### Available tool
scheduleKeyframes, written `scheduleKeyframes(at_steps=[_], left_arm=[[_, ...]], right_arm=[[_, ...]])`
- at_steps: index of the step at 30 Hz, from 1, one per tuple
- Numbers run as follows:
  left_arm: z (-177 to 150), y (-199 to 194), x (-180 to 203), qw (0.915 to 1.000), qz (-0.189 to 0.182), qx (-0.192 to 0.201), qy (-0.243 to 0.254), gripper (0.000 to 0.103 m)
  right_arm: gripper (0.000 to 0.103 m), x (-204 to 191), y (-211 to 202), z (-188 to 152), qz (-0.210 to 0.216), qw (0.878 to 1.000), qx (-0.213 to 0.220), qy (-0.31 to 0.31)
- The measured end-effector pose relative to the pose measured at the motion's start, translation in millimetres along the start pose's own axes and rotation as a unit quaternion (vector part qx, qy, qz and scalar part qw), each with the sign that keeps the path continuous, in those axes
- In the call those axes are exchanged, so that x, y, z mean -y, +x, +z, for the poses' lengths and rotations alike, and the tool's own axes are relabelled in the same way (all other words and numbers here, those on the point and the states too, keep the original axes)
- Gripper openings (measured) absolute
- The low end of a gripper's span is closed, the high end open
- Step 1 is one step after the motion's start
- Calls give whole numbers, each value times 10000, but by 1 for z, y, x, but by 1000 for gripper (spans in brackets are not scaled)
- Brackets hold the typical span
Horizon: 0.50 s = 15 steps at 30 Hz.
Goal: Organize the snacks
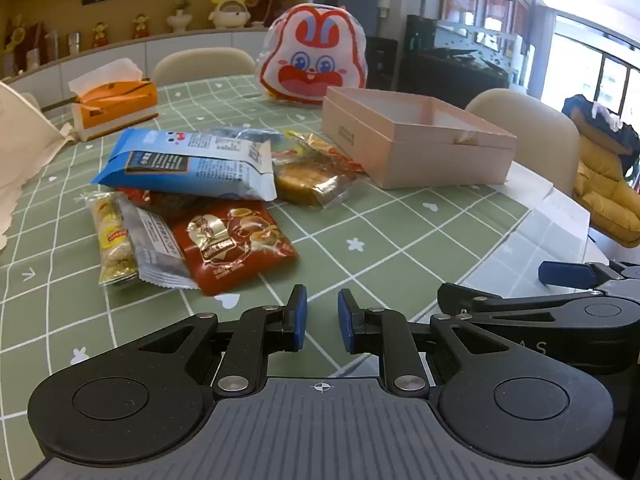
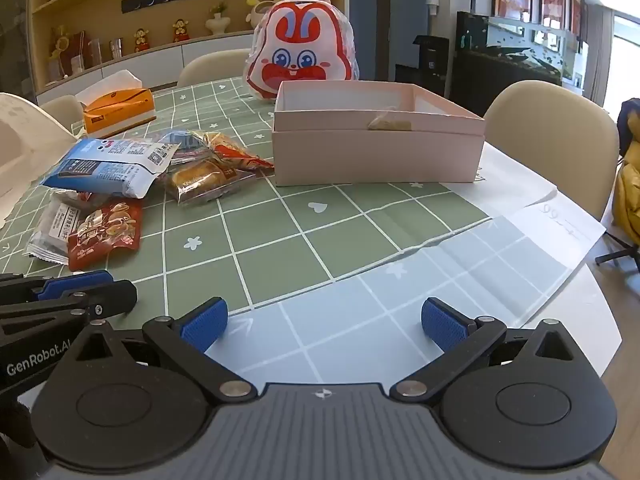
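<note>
Both grippers hover low over the near edge of the table (image 2: 304, 240), side by side, tilted down toward the cloth. Left gripper (image 1: 322, 322): jaws drawn in to a narrow gap, as closed as it goes, nothing between the blue pads (image 1: 301, 320). Right gripper (image 2: 324, 322): jaws spread fully wide, empty, over the pale folded-over strip of the tablecloth. Snack pile (image 1: 192, 208) sits on the green grid cloth ahead and left of both grippers, untouched. Blue-white bag (image 1: 188, 166) lies on top; under it a red pouch (image 1: 236, 244), a grey wrapper (image 1: 156, 248) and a yellow bar (image 1: 114, 240) side by side at the near end. A clear-wrapped cake (image 1: 312, 182) lies just right of the blue bag, with an orange-red pack (image 2: 236, 154) behind it. Pink box (image 2: 376, 148), open top, stands right of the pile, near it but apart; one small wrapped snack (image 2: 390, 122) is visible inside against the front wall. Behind the box is a rabbit-face bag (image 2: 302, 54), upright. Orange tissue box (image 2: 118, 110) sits at far left of the table. Chairs (image 2: 548, 120) ring the far side.
</note>
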<state>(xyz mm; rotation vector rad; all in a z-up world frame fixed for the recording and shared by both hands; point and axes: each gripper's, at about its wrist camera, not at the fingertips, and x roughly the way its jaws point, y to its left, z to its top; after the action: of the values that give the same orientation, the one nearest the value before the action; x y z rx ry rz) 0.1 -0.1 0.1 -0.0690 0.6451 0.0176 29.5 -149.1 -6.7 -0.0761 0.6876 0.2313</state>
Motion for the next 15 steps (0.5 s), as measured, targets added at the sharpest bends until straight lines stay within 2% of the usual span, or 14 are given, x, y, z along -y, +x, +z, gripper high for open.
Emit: scheduleKeyframes(at_steps=[15], left_arm=[[0, 0, 0, 10000, 7, 39, 9, 21]], right_arm=[[103, 1, 0, 1, 26, 10000, -2, 54]])
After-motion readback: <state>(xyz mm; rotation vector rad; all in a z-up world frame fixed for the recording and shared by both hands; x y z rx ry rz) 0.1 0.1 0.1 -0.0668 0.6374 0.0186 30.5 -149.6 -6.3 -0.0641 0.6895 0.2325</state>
